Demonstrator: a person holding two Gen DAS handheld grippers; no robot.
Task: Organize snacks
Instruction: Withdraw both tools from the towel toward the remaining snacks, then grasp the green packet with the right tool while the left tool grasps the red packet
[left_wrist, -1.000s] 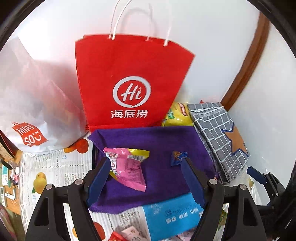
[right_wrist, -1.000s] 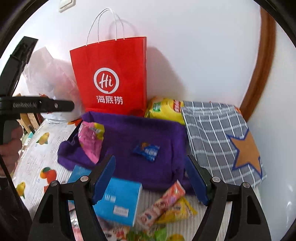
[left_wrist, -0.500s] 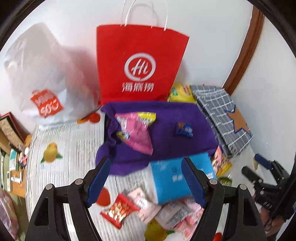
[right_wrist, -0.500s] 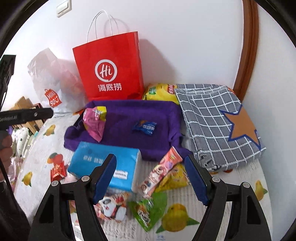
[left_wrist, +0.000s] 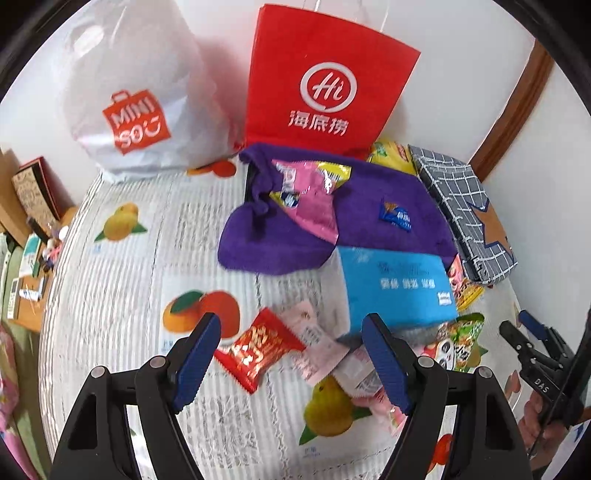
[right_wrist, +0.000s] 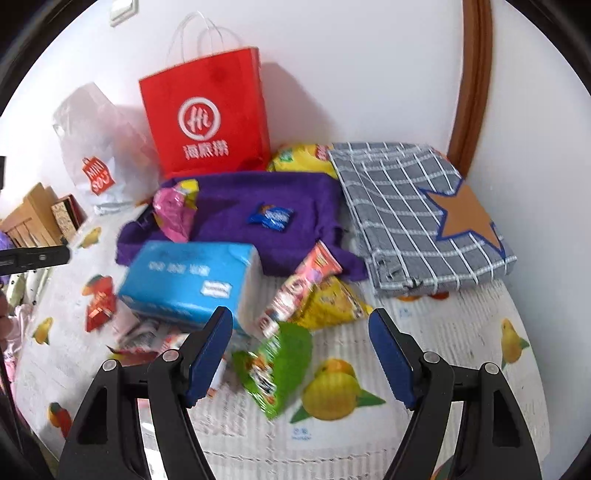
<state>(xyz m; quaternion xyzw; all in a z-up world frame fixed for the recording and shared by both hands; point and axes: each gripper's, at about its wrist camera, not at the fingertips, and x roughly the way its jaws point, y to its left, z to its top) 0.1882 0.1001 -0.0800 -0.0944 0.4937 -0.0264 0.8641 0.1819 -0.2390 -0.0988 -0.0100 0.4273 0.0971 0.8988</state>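
Observation:
A purple cloth bin (left_wrist: 362, 218) (right_wrist: 236, 214) holds a pink snack bag (left_wrist: 314, 199) (right_wrist: 173, 210) and a small blue candy (left_wrist: 396, 216) (right_wrist: 271, 217). Loose snacks lie in front: a red packet (left_wrist: 258, 349) (right_wrist: 98, 304), pale pink packets (left_wrist: 314, 339), a green packet (right_wrist: 275, 365) (left_wrist: 460, 341), a yellow packet (right_wrist: 332, 304) and an orange-pink stick pack (right_wrist: 299, 288). My left gripper (left_wrist: 291, 362) is open and empty above the red packet. My right gripper (right_wrist: 301, 354) is open and empty above the green packet.
A blue tissue pack (left_wrist: 395, 288) (right_wrist: 188, 280) lies among the snacks. A red paper bag (left_wrist: 325, 81) (right_wrist: 207, 114) and a white Miniso bag (left_wrist: 129, 96) stand at the wall. A grey checked box (right_wrist: 417, 214) sits right. The table has a fruit-print cloth (left_wrist: 122, 280).
Both grippers have pulled back and risen from the purple bin, so the loose snacks and tissue pack in front have come into view. Both stayed open.

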